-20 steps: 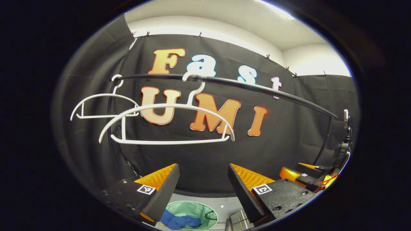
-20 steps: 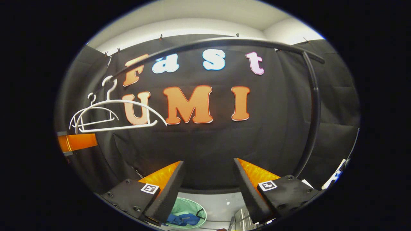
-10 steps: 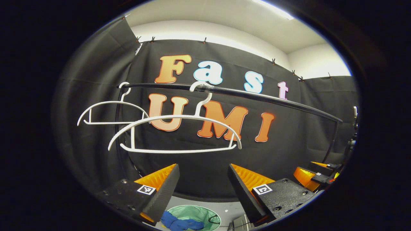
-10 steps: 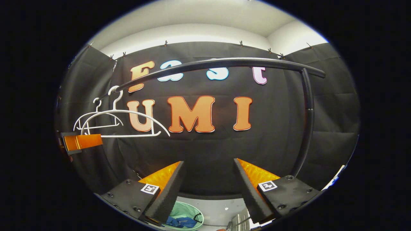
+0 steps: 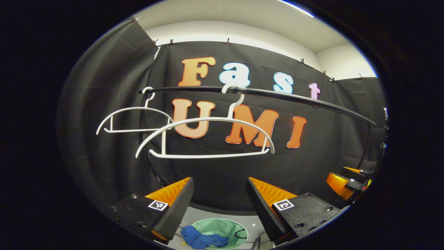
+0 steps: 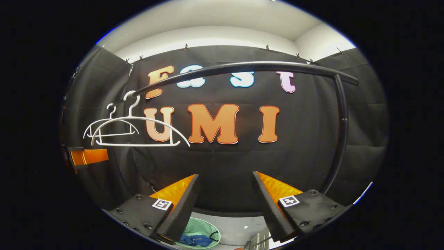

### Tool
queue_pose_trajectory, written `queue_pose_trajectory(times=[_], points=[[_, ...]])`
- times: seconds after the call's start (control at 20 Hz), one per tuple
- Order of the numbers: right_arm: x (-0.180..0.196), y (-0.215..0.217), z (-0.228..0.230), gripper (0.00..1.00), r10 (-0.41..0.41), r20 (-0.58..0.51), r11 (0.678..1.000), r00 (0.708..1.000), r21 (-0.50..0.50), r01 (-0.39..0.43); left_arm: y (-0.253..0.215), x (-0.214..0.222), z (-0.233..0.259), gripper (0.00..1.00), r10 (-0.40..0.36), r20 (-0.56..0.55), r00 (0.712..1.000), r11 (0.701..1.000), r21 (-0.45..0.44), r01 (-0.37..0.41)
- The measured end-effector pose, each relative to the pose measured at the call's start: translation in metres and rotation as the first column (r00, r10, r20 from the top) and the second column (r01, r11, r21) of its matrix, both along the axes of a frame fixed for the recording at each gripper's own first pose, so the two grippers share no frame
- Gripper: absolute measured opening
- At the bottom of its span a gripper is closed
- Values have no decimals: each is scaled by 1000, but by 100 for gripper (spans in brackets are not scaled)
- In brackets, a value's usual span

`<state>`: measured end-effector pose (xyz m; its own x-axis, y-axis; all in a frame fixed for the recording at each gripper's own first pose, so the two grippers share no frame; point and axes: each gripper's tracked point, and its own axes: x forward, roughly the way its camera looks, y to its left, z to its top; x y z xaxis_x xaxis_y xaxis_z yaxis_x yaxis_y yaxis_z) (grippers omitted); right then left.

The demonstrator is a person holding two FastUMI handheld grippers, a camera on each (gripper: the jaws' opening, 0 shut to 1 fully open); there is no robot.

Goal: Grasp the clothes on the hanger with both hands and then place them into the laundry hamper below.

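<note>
Blue clothes (image 5: pixel 201 240) lie in the round green laundry hamper (image 5: pixel 225 227) on the floor, partly draped over its left rim; the clothes (image 6: pixel 196 240) sit inside the hamper (image 6: pixel 197 227) in the right gripper view too. Two bare white hangers (image 5: pixel 208 137) (image 5: pixel 133 119) hang on the black rail (image 5: pixel 263 93). My left gripper (image 5: pixel 219 189) is open and holds nothing, high above the hamper. My right gripper (image 6: pixel 224 185) is open and holds nothing as well. The right gripper (image 5: pixel 347 180) shows at the far right of the left gripper view, the left gripper (image 6: pixel 86 156) at the left of the right gripper view.
The rail (image 6: pixel 242 67) bends down into a black upright post (image 6: pixel 341 139) at the right. A pale floor (image 6: pixel 239 225) lies below, with a metal frame part (image 6: pixel 258 239) near the hamper.
Both views have shifted a little, so the hangers and rail sit further right in each. The clothes stay in the hamper. Both grippers remain open.
</note>
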<state>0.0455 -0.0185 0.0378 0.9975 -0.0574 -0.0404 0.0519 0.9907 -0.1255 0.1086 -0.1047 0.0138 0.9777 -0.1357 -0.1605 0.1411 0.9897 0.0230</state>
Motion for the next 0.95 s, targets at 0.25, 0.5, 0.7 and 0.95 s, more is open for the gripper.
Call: queue_pose_trajectory(times=[0.25,0.5,0.7,0.95], points=[[-17,16,4,92,-22,13,1000,1000,7,22,22,-5,13,93,-10,8,1000,1000,-2,10],[-38,23,4,92,-61,23,998,998,11,61,42,-16,19,95,-25,16,1000,999,24,25],[-57,39,-8,92,-78,12,997,997,26,78,58,-30,15,93,-37,9,999,999,38,37],[-84,54,-23,92,-80,27,997,996,15,80,77,-44,9,93,-51,7,999,998,46,51]])
